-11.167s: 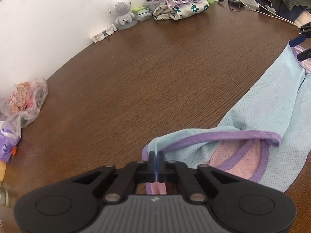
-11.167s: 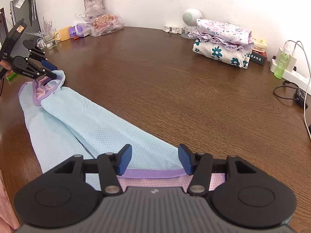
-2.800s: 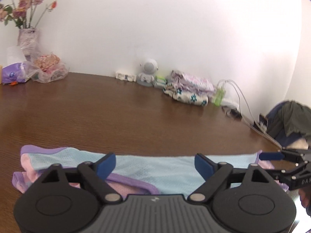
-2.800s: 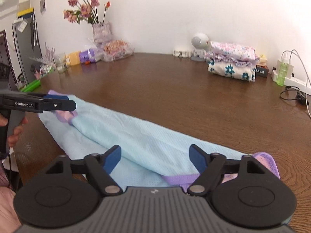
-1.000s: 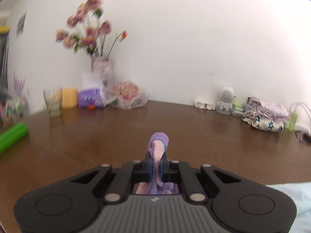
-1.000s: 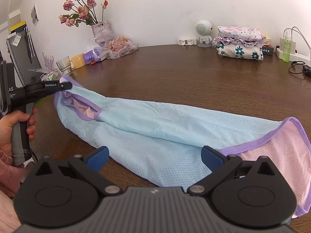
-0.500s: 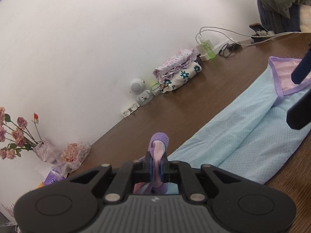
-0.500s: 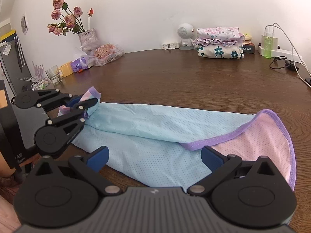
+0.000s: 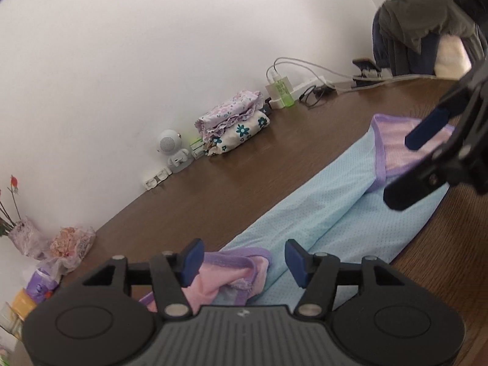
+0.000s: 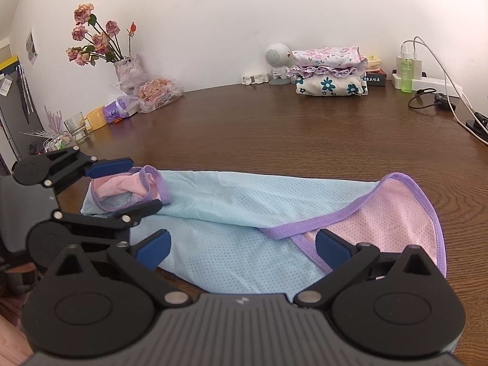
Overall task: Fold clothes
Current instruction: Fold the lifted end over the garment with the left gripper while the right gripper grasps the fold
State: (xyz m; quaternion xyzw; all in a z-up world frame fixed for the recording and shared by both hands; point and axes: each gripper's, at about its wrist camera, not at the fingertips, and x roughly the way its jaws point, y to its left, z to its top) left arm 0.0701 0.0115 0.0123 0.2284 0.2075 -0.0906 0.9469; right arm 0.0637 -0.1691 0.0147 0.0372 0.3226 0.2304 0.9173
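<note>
The left tool [image 9: 242, 262] is opening, the light-blue mesh garment with purple trim [image 10: 231, 210] lying loose between its jaws on the brown wooden counter [image 10: 305, 134]; the right tool [image 10: 241, 248] gapes wide, empty.

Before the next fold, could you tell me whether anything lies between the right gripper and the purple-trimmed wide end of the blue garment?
Nothing visible does. The right gripper stands open just above the wide end of the light blue garment, no object between. The left gripper, jaws opening around the bunched narrow end, is at the far end.

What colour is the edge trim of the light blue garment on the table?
Purple trim on the garment; clearest in the right wrist view.
</note>
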